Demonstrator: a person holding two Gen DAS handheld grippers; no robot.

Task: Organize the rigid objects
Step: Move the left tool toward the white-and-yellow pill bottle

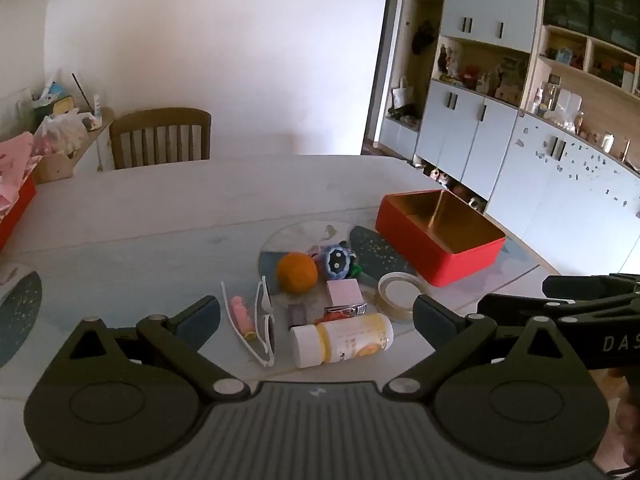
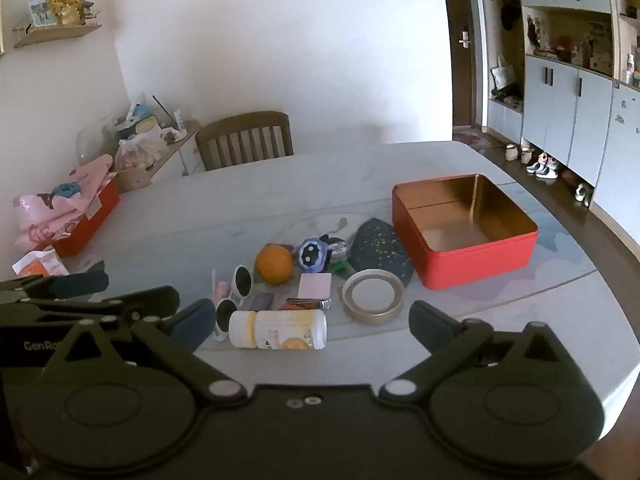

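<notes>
A pile of small objects lies on the table: a white and yellow bottle (image 1: 342,339) (image 2: 278,329) on its side, white sunglasses (image 1: 266,326) (image 2: 236,294), an orange (image 1: 297,273) (image 2: 274,264), a pink box (image 1: 343,292) (image 2: 315,285), a nail clipper (image 1: 346,310) (image 2: 309,303), a round tape roll (image 1: 398,295) (image 2: 373,297), a blue plush toy (image 1: 338,262) (image 2: 313,254) and a pink tube (image 1: 243,316). An open, empty red tin (image 1: 440,238) (image 2: 464,229) stands to their right. My left gripper (image 1: 316,320) is open, just short of the bottle. My right gripper (image 2: 310,324) is open beside it, also empty.
A wooden chair (image 1: 160,138) (image 2: 245,139) stands at the table's far edge. A second red box with pink cloth (image 2: 68,208) sits at the far left. Dark placemats (image 1: 378,250) (image 2: 380,246) lie under the pile. Cabinets (image 1: 500,128) line the right wall.
</notes>
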